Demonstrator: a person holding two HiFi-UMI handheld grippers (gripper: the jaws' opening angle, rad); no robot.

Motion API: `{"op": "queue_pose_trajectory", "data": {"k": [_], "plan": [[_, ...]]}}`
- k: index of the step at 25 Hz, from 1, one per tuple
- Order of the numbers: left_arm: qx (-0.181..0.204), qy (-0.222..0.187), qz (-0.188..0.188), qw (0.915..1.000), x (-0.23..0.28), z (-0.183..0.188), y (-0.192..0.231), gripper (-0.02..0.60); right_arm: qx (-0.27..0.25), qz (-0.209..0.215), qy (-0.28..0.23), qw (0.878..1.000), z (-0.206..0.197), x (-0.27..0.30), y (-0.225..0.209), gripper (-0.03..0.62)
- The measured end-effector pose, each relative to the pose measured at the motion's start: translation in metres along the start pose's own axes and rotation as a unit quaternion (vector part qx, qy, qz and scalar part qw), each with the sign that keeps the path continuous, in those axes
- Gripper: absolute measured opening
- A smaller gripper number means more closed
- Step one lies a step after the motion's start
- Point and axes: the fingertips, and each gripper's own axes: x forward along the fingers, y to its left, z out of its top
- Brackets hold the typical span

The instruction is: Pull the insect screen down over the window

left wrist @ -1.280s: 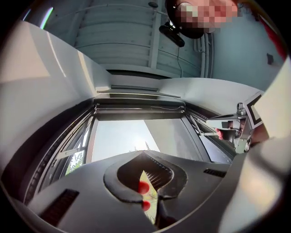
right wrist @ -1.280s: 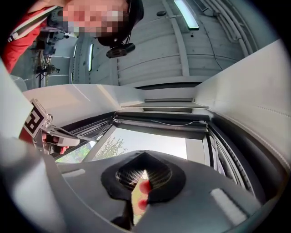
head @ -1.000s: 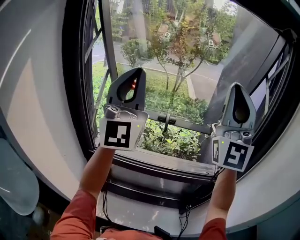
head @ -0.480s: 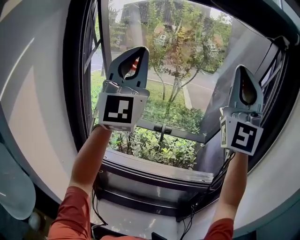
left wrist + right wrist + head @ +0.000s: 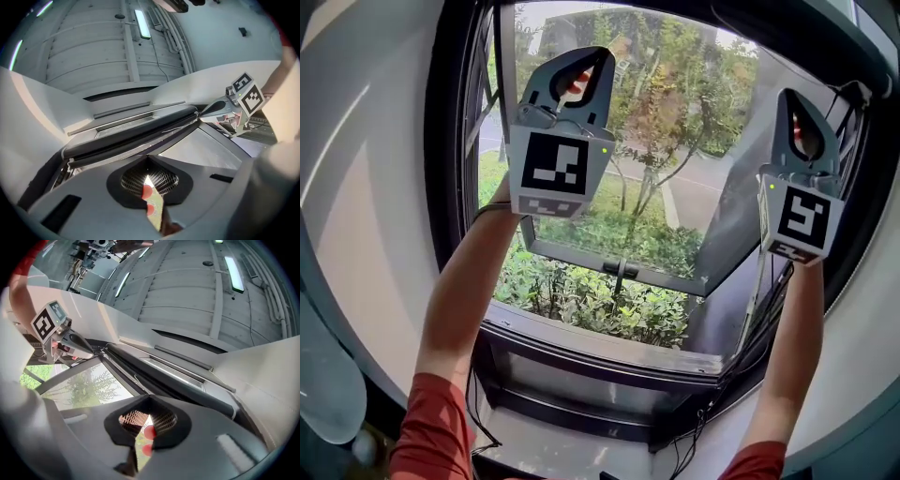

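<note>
No words, numbers, brands or signs legible. Only print: black-and-white square markers, pattern without letters, one behind the jaws of the left gripper, one behind those of the right gripper. Each gripper view shows the other's marker, up beside its own jaws.

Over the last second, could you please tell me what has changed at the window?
Both the left claw and the right claw have risen together toward the top of the window frame. Both stayed shut with nothing held, the open window sash is as it was, and no screen covers the opening.
</note>
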Motion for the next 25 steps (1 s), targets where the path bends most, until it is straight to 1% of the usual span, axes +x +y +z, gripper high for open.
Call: {"op": "queue_pose_trajectory", "data": {"k": [3,5,9,13,15,16,17,18,21,25], "plan": [[0.038,0.003,-0.004,0.9993,0.018,0.009,0.006,0.006,-0.027,0.004,0.014,1.0,-0.002,0.016,-0.008,0.009],[0.07,0.004,-0.004,0.9975,0.028,0.014,0.01,0.006,-0.048,0.014,0.027,0.998,-0.004,0.026,-0.011,0.009],[0.139,0.007,-0.002,0.9903,0.044,0.022,0.018,0.006,-0.09,0.027,0.038,0.995,-0.002,0.038,-0.016,0.009],[0.185,0.021,-0.003,0.9826,0.06,0.027,0.026,0.006,-0.128,0.039,0.053,0.99,-0.001,0.05,-0.022,0.009],[0.222,0.031,-0.006,0.9747,0.068,0.027,0.026,0.006,-0.145,0.056,0.06,0.986,-0.002,0.055,-0.021,0.011],[0.243,0.035,-0.009,0.9694,0.071,0.027,0.026,0.006,-0.153,0.066,0.066,0.984,-0.004,0.057,-0.021,0.059],[0.264,0.041,-0.014,0.9634,0.074,0.026,0.025,0.007,-0.162,0.076,0.072,0.981,-0.005,0.059,-0.021,0.089],[0.285,0.05,-0.02,0.957,0.077,0.025,0.025,0.01,-0.173,0.084,0.079,0.978,-0.006,0.062,-0.022,0.092],[0.337,0.086,-0.04,0.9366,0.087,0.018,0.026,0.081,-0.21,0.106,0.102,0.967,-0.012,0.068,-0.023,0.143],[0.385,0.115,-0.064,0.9136,0.095,0.012,0.025,0.16,-0.267,0.126,0.136,0.946,-0.022,0.074,-0.022,0.186]]}}
